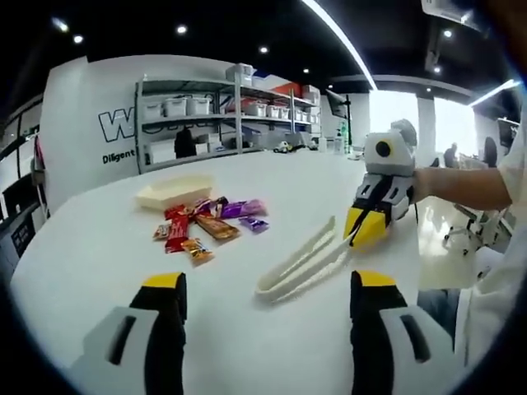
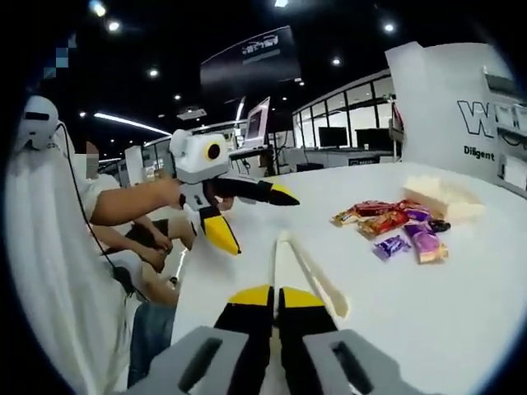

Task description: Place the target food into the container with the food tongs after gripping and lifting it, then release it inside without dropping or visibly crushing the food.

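White food tongs [image 1: 298, 263] stretch across the white table [image 1: 99, 255], and my right gripper [image 1: 366, 224] is shut on their hinged end. In the right gripper view the tongs [image 2: 306, 278] run forward from between my nearly closed right gripper [image 2: 276, 298]. A pile of wrapped snacks [image 1: 210, 222] lies to the left beyond the tongs' tips, with a cream tray container [image 1: 173, 193] just behind it. In the right gripper view the snacks [image 2: 395, 226] and the container [image 2: 445, 197] are at the right. My left gripper [image 1: 268, 284] is open and holds nothing, and it also appears at the left of the right gripper view [image 2: 257, 216].
A person's arm [image 1: 469, 185] reaches in from the right, and the person [image 2: 58, 271] sits at the table's near edge. Metal shelves with bins [image 1: 222, 111] stand behind the table. Bare tabletop [image 2: 461, 313] lies around the snacks.
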`<state>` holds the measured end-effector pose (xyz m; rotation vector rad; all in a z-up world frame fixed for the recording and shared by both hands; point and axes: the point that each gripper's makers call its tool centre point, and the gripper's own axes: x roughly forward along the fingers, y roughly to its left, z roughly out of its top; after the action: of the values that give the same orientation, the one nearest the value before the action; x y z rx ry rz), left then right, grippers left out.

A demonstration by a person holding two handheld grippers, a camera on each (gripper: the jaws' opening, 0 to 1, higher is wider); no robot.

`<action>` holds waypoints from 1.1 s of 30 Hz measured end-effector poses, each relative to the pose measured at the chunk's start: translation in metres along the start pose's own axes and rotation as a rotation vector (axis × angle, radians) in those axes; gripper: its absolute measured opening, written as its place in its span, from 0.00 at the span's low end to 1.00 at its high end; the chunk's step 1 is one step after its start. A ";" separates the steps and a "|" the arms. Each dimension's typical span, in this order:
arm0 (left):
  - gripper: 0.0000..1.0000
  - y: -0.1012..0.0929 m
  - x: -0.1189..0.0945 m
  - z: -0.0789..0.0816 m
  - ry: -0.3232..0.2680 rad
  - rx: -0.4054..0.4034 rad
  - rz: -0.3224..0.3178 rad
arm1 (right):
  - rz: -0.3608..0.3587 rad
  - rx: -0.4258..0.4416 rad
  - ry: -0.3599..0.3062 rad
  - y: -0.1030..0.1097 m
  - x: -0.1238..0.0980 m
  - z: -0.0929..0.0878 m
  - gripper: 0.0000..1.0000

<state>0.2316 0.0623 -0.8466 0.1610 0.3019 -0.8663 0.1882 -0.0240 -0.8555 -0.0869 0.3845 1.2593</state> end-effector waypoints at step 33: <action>0.51 -0.032 0.013 0.024 -0.161 -0.256 -0.286 | 0.069 0.098 -0.202 0.017 -0.009 0.038 0.00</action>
<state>0.2198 0.0266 -0.8284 -0.1938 0.2858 -1.1079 0.1791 -0.0167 -0.8149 0.1373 0.2752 1.3015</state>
